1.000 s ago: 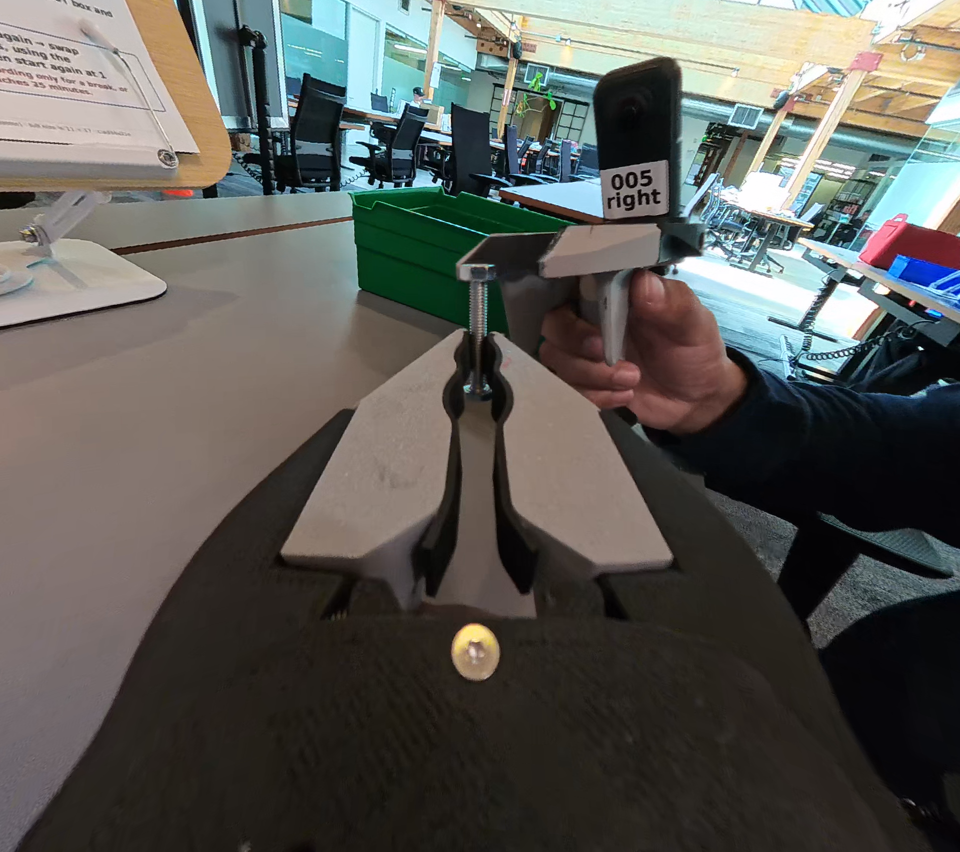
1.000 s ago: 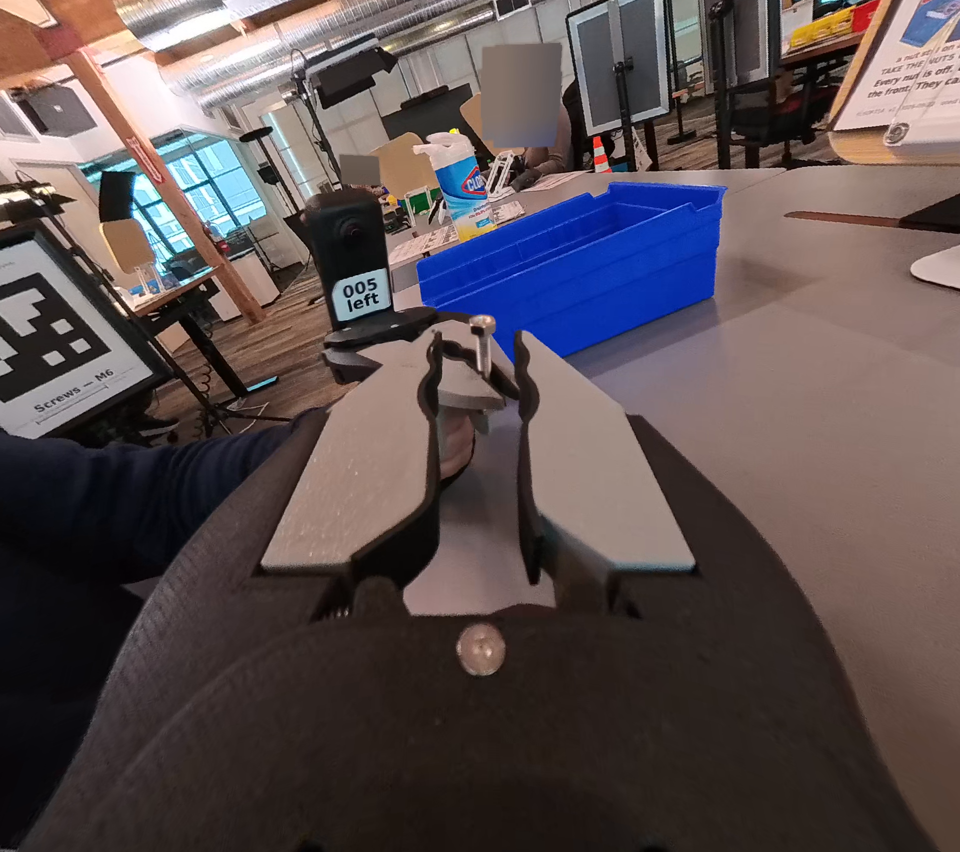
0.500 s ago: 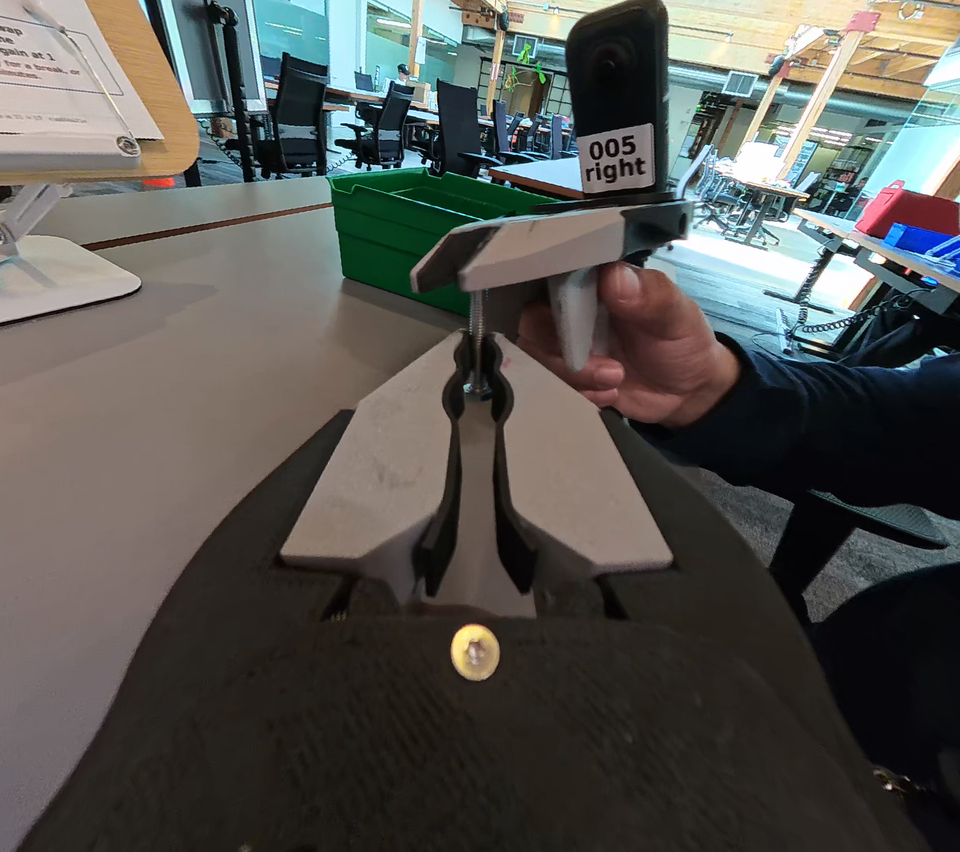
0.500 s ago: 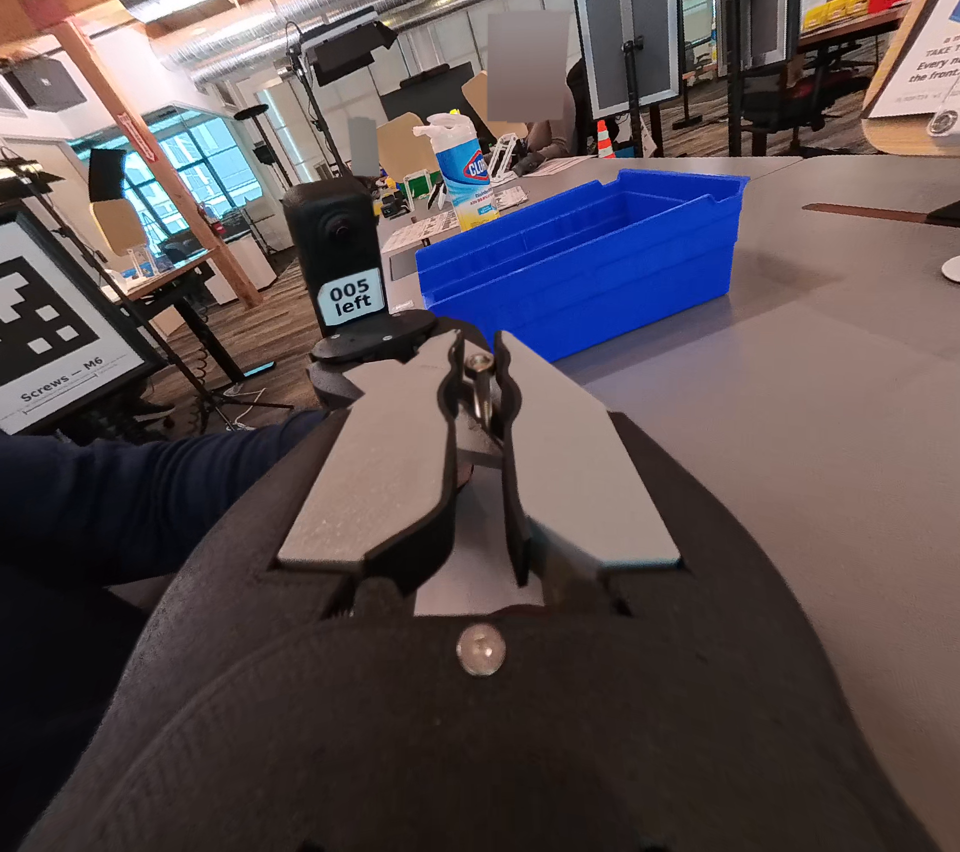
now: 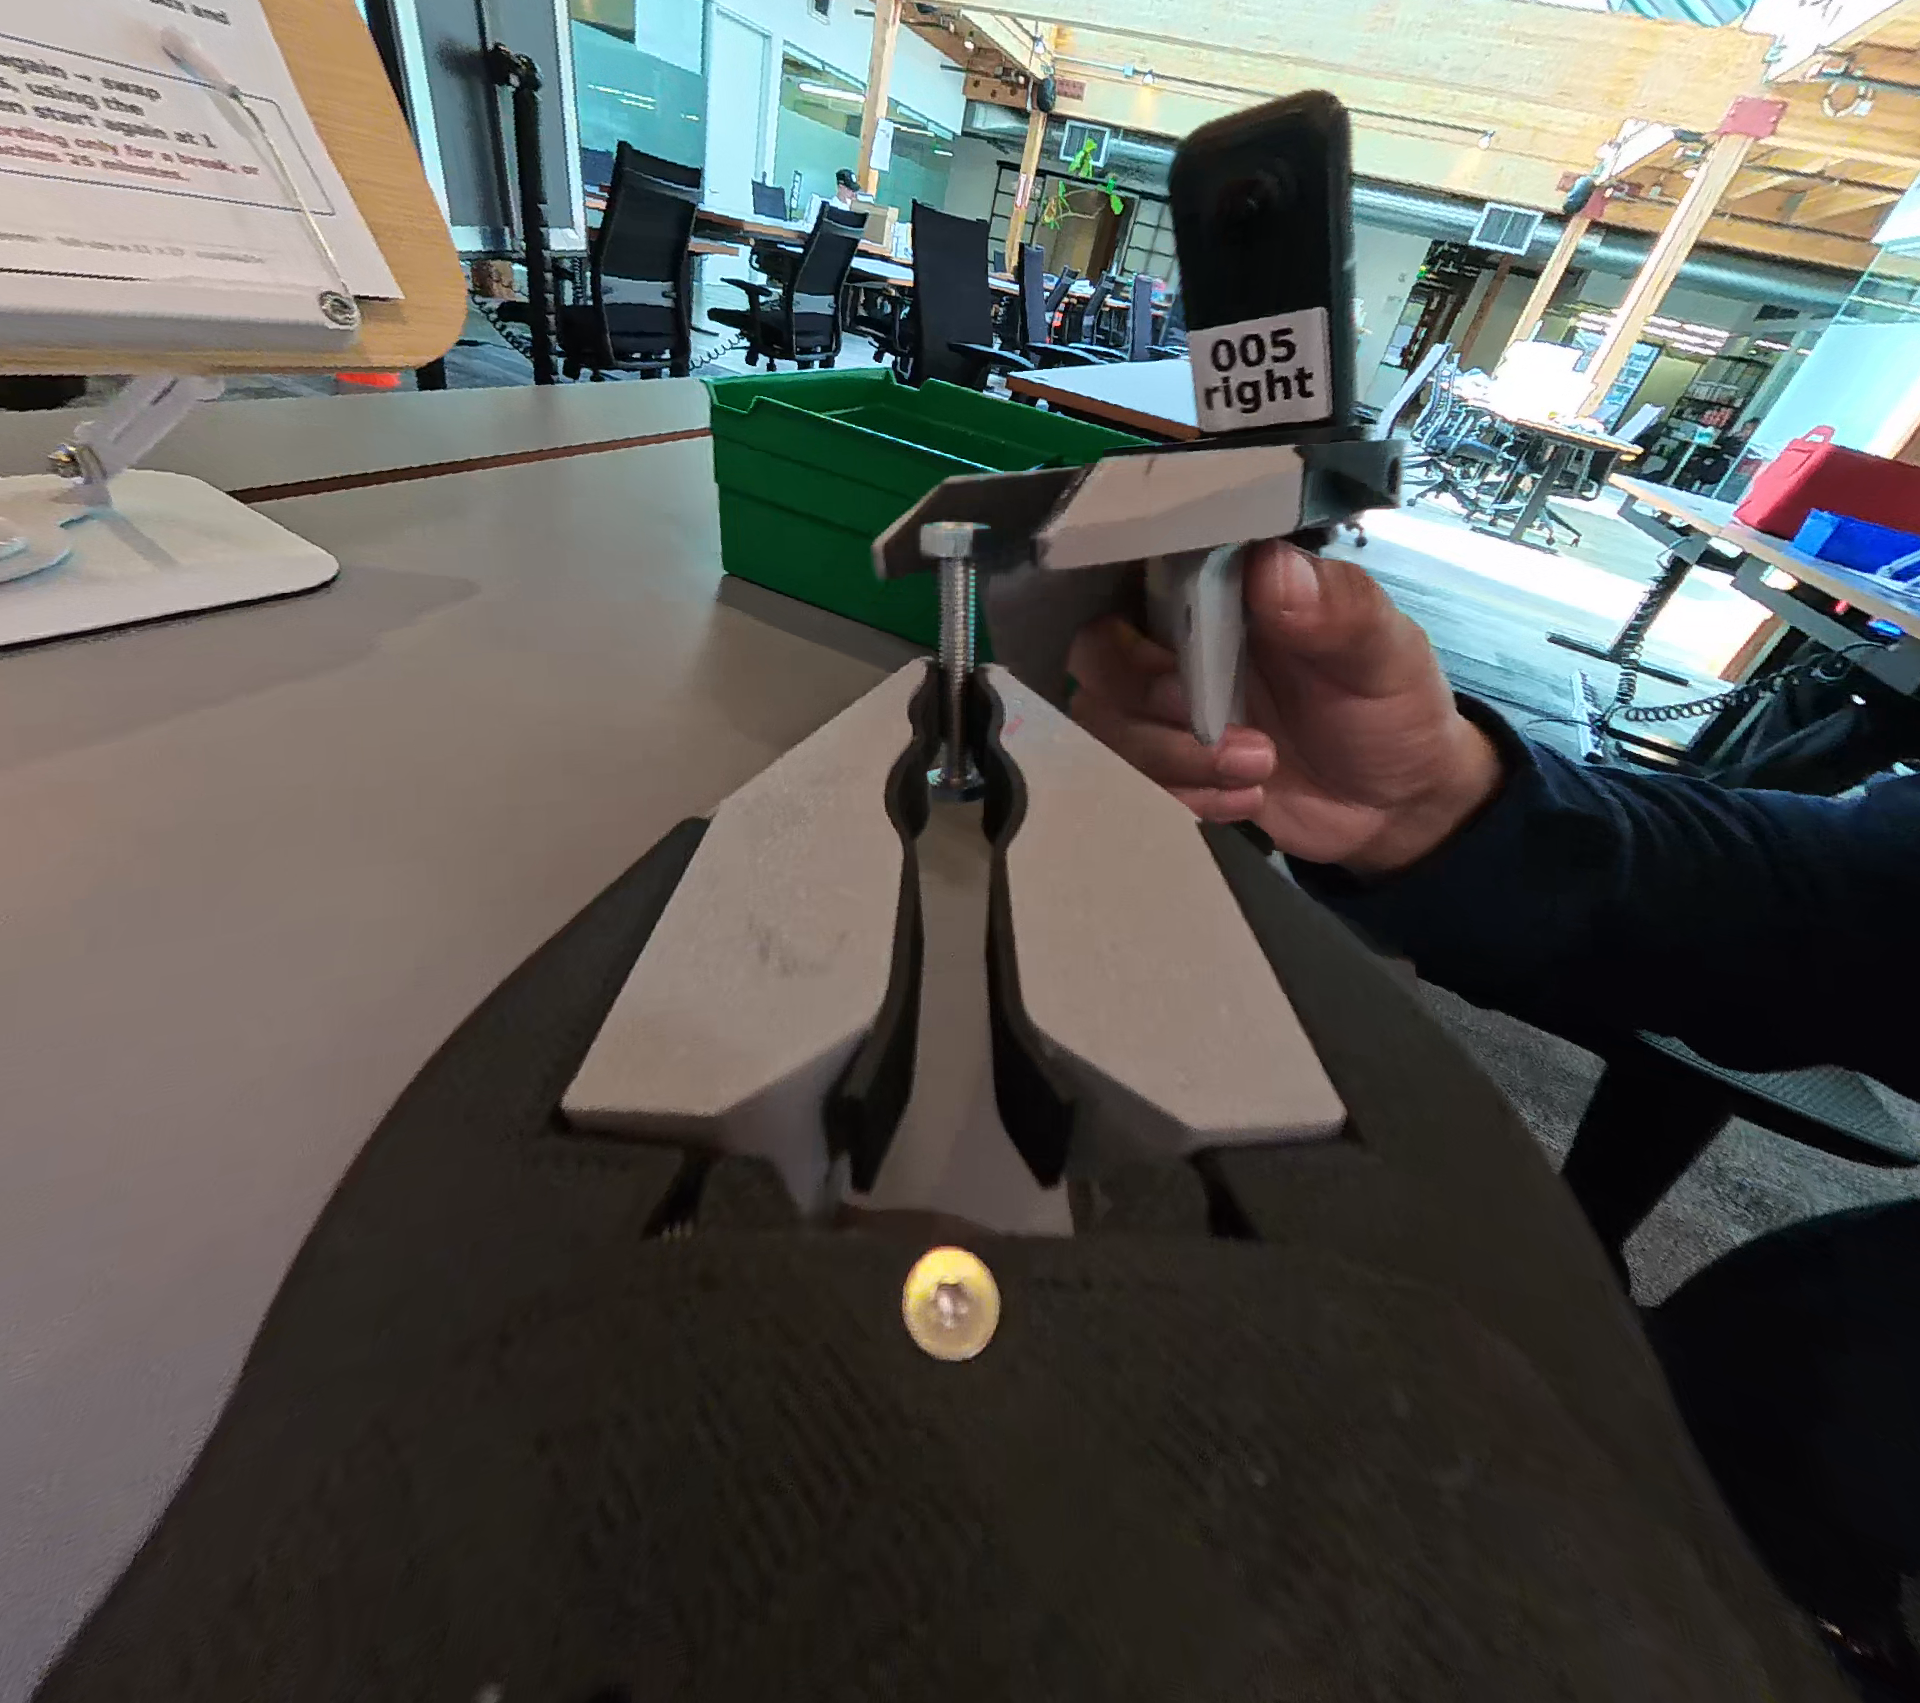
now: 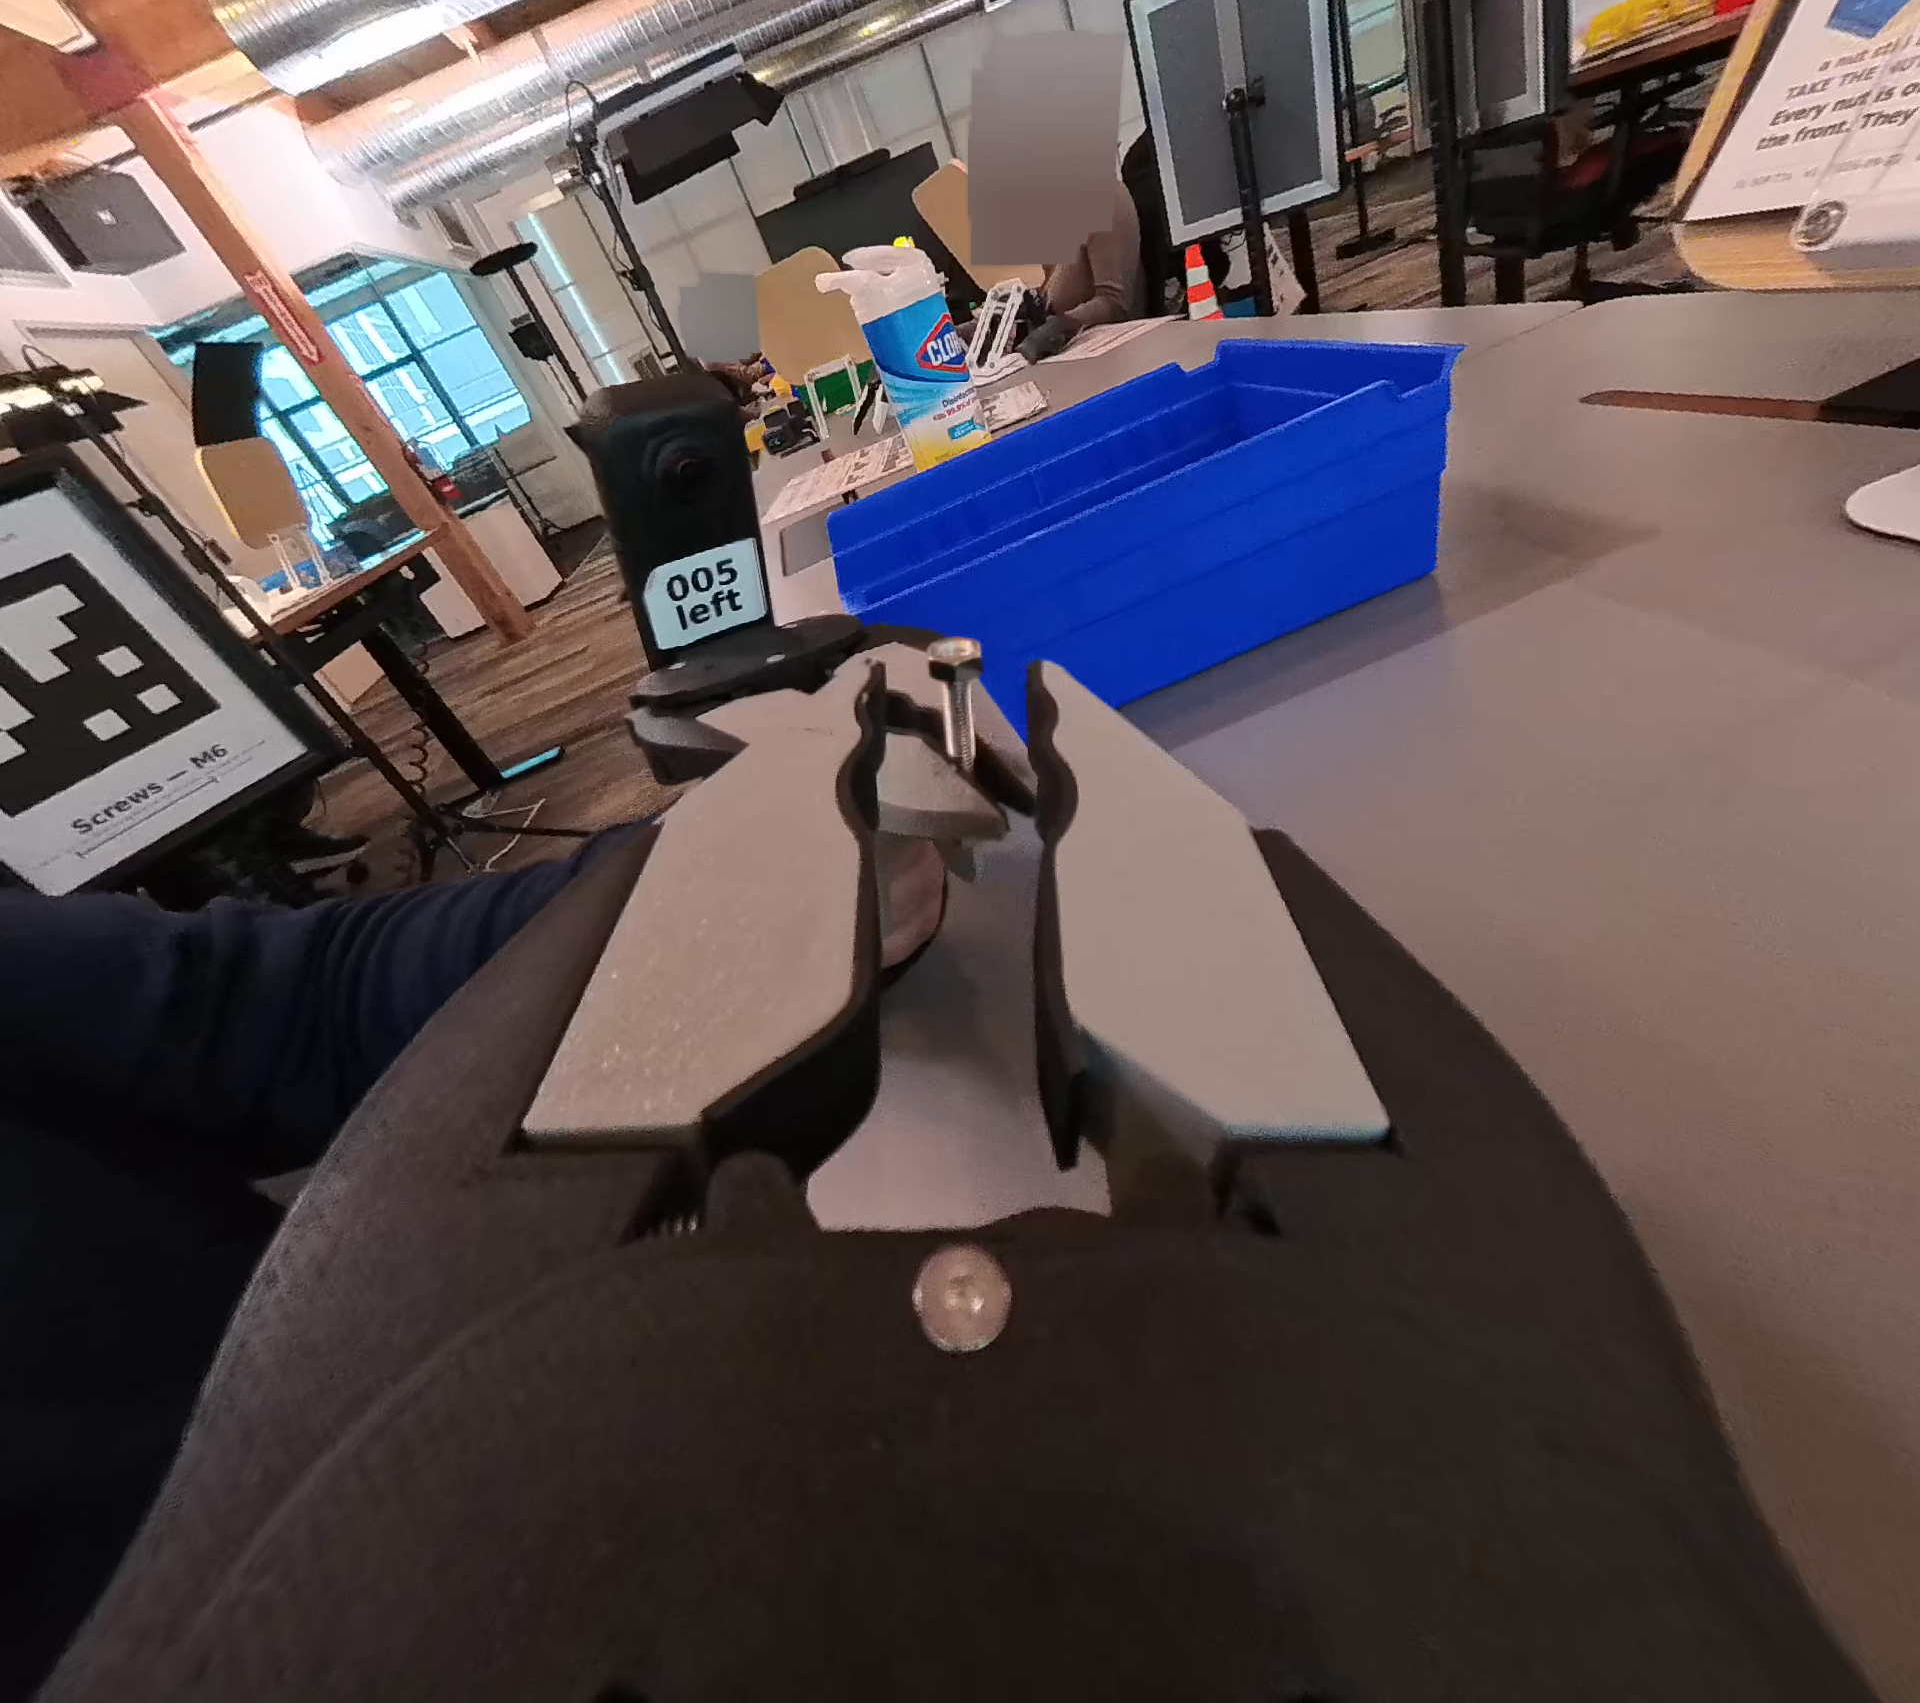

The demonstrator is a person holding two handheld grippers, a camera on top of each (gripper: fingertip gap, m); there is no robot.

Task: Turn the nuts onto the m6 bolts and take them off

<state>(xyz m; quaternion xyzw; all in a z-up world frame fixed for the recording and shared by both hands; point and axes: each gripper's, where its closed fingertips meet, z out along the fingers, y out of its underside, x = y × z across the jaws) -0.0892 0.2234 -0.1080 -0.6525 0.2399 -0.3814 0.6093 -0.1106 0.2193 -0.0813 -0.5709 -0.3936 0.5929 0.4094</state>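
Two handheld claws meet above a grey worktop [image 5: 260, 822]. The left claw [image 5: 956, 718] is closed on the lower end of an M6 bolt [image 5: 956, 614], which stands upright with its hex head on top. A nut [image 5: 956, 783] sits on the thread at the bottom, nested in the notch between the claw's fingers [image 5: 769, 905].

The right claw [image 6: 951, 718] has its jaws parted and holds nothing. Seen from the left wrist view, its grey fingers [image 5: 1164, 505] reach in level from the right, with their tips just behind the bolt head. Whether they touch it cannot be told. A hand [image 5: 1309, 718] in a dark blue sleeve grips its trigger.

A green bin [image 5: 831, 500] rests on the worktop beyond the bolt. A blue bin [image 6: 1195, 531] rests on the worktop beyond the right claw. Behind the blue bin stands a tub of cleaning wipes [image 6: 920, 375].
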